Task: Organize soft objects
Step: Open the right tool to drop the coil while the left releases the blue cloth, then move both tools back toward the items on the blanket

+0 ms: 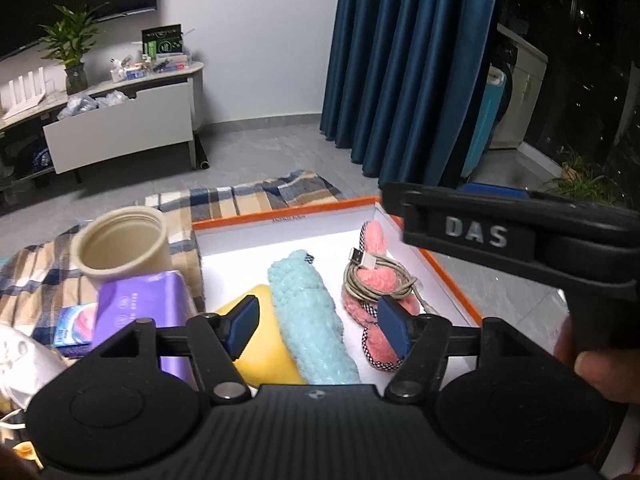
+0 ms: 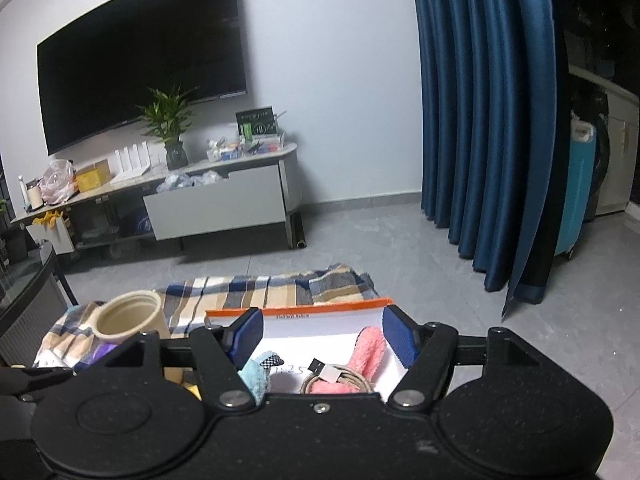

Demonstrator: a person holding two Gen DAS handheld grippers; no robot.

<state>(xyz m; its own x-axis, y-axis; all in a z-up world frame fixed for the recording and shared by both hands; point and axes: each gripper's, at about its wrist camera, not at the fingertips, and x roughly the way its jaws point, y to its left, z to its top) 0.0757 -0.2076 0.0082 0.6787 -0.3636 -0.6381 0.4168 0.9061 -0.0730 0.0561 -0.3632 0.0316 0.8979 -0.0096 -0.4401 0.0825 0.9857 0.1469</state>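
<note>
The left hand-held gripper (image 1: 320,326) hangs over the white box with the orange rim (image 1: 448,276), its blue pads spread apart and pressing on nothing; the light blue fuzzy roll (image 1: 308,316) lies in the box right beneath the gap. Beside that roll sits a yellow soft piece (image 1: 264,356) on one side and a pink fuzzy slipper (image 1: 372,276) on the other, with a coiled grey cable (image 1: 380,280) resting on the pink one. The right hand-held gripper (image 2: 322,336) is held a little higher over the same box, jaws wide and empty. A beige cup (image 1: 120,244) and a purple pack (image 1: 140,308) stand just outside the box on a plaid blanket (image 1: 248,196), which seems to lie on the floor.
</note>
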